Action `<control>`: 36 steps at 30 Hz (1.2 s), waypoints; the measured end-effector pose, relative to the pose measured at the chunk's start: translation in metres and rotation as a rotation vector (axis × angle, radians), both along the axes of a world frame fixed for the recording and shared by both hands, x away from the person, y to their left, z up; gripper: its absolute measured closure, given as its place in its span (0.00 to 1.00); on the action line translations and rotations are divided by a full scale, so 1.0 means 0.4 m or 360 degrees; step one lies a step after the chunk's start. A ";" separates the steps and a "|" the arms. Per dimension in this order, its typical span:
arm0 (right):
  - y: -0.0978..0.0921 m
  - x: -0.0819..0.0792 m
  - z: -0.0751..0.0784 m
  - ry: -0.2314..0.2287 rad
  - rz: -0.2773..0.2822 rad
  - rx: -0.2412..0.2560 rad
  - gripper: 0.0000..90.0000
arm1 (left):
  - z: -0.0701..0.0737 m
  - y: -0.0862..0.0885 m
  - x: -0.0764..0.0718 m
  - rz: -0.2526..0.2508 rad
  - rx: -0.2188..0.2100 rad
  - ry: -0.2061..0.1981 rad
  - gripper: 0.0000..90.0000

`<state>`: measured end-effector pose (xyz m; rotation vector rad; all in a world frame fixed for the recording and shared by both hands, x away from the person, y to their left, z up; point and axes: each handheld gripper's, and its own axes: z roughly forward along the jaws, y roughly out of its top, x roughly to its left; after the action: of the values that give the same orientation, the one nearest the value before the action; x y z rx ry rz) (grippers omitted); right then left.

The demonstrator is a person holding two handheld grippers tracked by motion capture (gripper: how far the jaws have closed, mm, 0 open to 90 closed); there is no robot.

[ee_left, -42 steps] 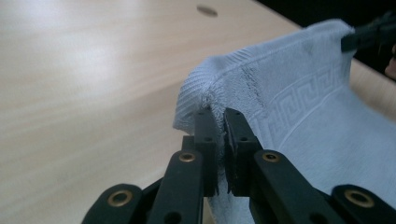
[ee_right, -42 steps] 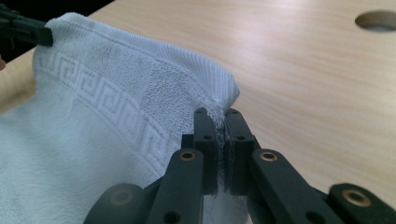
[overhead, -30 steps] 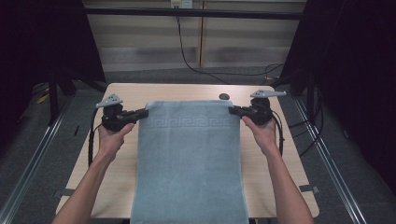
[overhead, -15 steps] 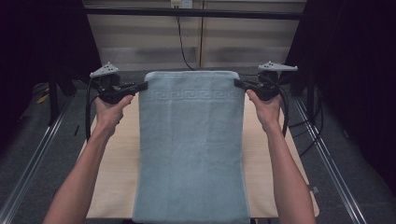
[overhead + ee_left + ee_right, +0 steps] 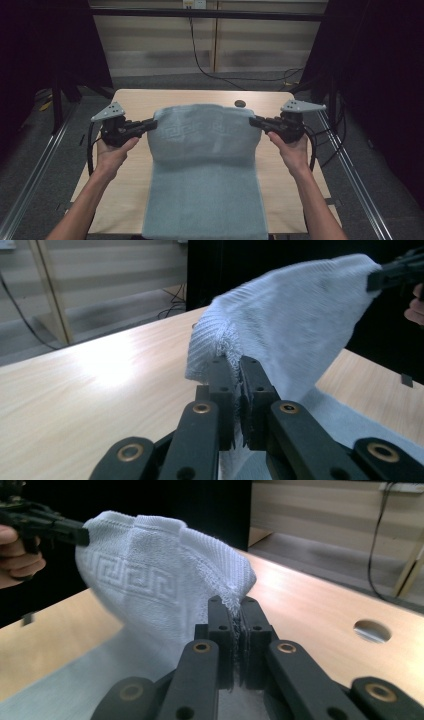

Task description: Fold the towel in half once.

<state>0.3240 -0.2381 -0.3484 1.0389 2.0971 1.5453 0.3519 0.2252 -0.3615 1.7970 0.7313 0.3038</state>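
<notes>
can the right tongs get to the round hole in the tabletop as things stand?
Probably not yet. The right tongs are shut on a towel corner, shared with the left tongs. The hole lies uncovered just beyond the towel's far edge, but reaching it would drag the towel along.

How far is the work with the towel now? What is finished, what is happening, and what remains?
Done: both far corners of the towel are gripped, one by the left gripper and one by the right gripper, jaws shut on the cloth. In hand: the far edge is lifted above the table and arches over the near part, which lies flat and hangs over the near table edge. Left, probably: bringing the held edge down to complete a fold, then releasing.
</notes>
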 end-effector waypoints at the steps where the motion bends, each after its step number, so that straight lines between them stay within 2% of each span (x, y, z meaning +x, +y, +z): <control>1: -0.004 -0.014 -0.005 0.0008 0.0009 -0.0015 0.96 | 0.006 0.004 -0.011 -0.0010 0.0020 -0.0004 0.95; 3: -0.008 -0.045 -0.011 0.0009 0.0026 -0.0027 0.96 | 0.017 0.016 -0.035 -0.0036 -0.0023 -0.0009 0.95; 5: -0.013 -0.078 -0.011 0.0002 0.0033 -0.0022 0.96 | 0.024 0.023 -0.068 -0.0066 -0.0036 -0.0043 0.95; 6: -0.017 -0.092 -0.010 -0.0005 0.0037 -0.0016 0.96 | 0.025 0.026 -0.086 -0.0070 -0.0027 -0.0023 0.95; 8: -0.022 -0.123 -0.007 -0.0023 0.0020 -0.0011 0.96 | 0.021 0.028 -0.116 -0.0079 -0.0062 0.0016 0.95; 10: -0.024 -0.155 -0.011 -0.0032 0.0035 -0.0004 0.96 | 0.012 0.025 -0.156 -0.0087 -0.0012 -0.0012 0.95; 12: -0.022 -0.187 -0.030 -0.0015 0.0046 -0.0001 0.96 | -0.013 0.027 -0.188 -0.0131 -0.0043 0.0064 0.95; 14: -0.015 -0.219 -0.065 0.0040 0.0062 -0.0029 0.96 | -0.050 0.029 -0.223 -0.0144 -0.0001 0.0074 0.95; 15: -0.011 -0.234 -0.088 0.0076 0.0071 -0.0063 0.96 | -0.074 0.032 -0.237 -0.0165 0.0006 0.0118 0.95; 16: -0.006 -0.245 -0.117 0.0129 0.0086 -0.0070 0.96 | -0.096 0.030 -0.252 -0.0159 0.0089 0.0120 0.95; 17: -0.001 -0.253 -0.150 0.0193 0.0111 -0.0084 0.96 | -0.119 0.027 -0.266 -0.0170 0.0207 0.0092 0.95; 18: 0.006 -0.262 -0.182 0.0257 0.0116 -0.0132 0.96 | -0.145 0.029 -0.273 -0.0190 0.0246 0.0146 0.95; 19: 0.011 -0.269 -0.211 0.0301 0.0132 -0.0173 0.96 | -0.173 0.033 -0.278 -0.0183 0.0202 0.0238 0.95; 20: 0.012 -0.277 -0.237 0.0348 0.0152 -0.0167 0.96 | -0.197 0.035 -0.283 -0.0195 0.0218 0.0282 0.95; 21: 0.012 -0.285 -0.258 0.0376 0.0161 -0.0157 0.96 | -0.217 0.036 -0.289 -0.0199 0.0254 0.0299 0.95; 23: 0.013 -0.295 -0.289 0.0440 0.0171 -0.0160 0.96 | -0.252 0.040 -0.290 -0.0217 0.0220 0.0392 0.95; 25: 0.018 -0.302 -0.313 0.0485 0.0177 -0.0210 0.96 | -0.284 0.037 -0.287 -0.0222 0.0239 0.0451 0.95; 26: 0.019 -0.305 -0.323 0.0501 0.0178 -0.0227 0.96 | -0.298 0.035 -0.287 -0.0199 0.0263 0.0482 0.95; 27: 0.020 -0.305 -0.333 0.0525 0.0179 -0.0230 0.96 | -0.311 0.027 -0.289 -0.0180 0.0326 0.0487 0.95; 28: 0.020 -0.302 -0.341 0.0541 0.0177 -0.0250 0.96 | -0.319 0.024 -0.289 -0.0197 0.0343 0.0509 0.95; 31: 0.022 -0.292 -0.350 0.0573 0.0156 -0.0276 0.96 | -0.334 0.016 -0.279 -0.0192 0.0372 0.0527 0.94; 33: 0.035 -0.285 -0.363 0.0592 0.0147 -0.0363 0.96 | -0.342 0.011 -0.267 -0.0169 0.0368 0.0544 0.93; 34: 0.039 -0.281 -0.365 0.0592 0.0151 -0.0374 0.96 | -0.343 0.008 -0.260 -0.0163 0.0365 0.0548 0.93; 36: 0.043 -0.266 -0.362 0.0576 0.0117 -0.0416 0.96 | -0.341 -0.003 -0.244 -0.0128 0.0404 0.0505 0.94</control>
<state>0.2177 -0.2208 -0.4934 1.2265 2.5206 1.1344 0.2541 0.2239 -0.4980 2.1393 0.8688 0.0577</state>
